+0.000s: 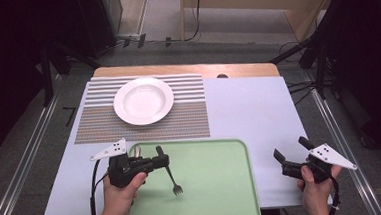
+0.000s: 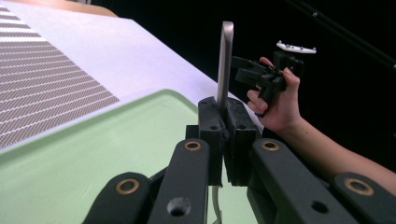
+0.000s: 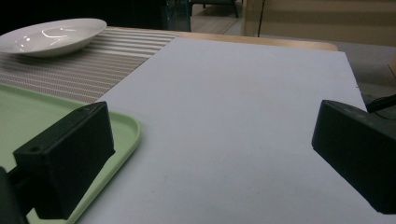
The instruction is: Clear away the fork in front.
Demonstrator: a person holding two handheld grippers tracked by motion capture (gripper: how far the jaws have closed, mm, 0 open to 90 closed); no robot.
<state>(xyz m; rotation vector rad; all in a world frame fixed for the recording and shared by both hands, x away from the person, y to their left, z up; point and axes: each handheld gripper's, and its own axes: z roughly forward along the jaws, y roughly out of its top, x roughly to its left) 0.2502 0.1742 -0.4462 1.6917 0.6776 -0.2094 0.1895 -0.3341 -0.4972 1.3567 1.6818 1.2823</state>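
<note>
The left gripper point(image 1: 158, 162) is clamped on the handle of a slim metal fork point(image 1: 172, 179), holding it just above the pale green plastic tray point(image 1: 218, 186), tines hanging toward the person's side. The right gripper point(image 1: 289, 154) waits with jaws spread wide and nothing between them, over the white table cover point(image 1: 248, 109) beside the tray. The step in hand looks like carrying the fork off the tray; the next move likely calls for setting it beside the round white plate point(image 1: 143, 101) on the striped placemat point(image 1: 189, 122).
</note>
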